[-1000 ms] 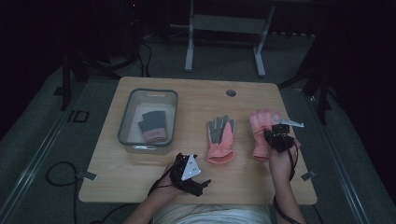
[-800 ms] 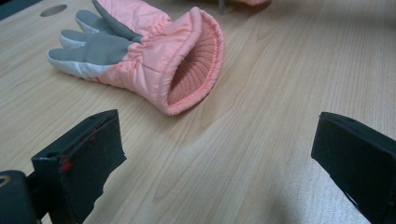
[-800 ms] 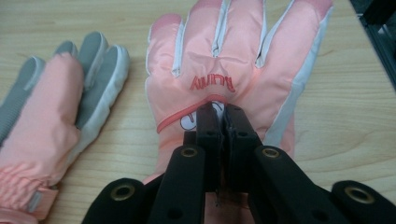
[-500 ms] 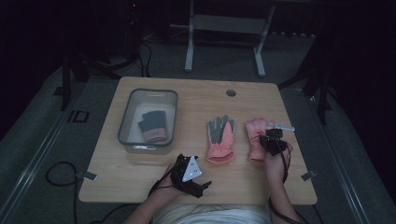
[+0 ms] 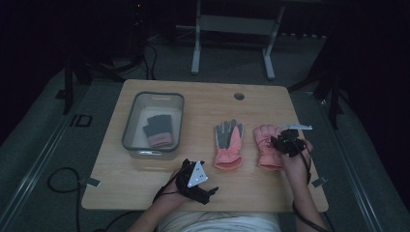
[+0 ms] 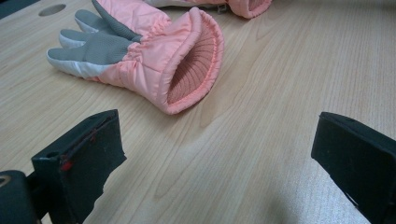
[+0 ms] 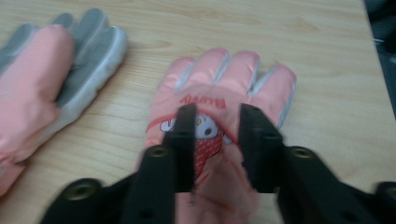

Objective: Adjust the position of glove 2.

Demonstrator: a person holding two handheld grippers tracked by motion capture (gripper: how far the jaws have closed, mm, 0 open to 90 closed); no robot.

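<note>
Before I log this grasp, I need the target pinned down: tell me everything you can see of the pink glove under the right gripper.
The right-hand pink glove lies flat on the wooden table, back up, fingers pointing away from the person. It looks like padded, shiny fabric with pale grey strips between the fingers, a cartoon face with a red patch, and red lettering above. The right gripper sits over its back, jaws narrowly apart with a fold of fabric between them. It lies beside the grey-palmed glove, apart from it.
</note>
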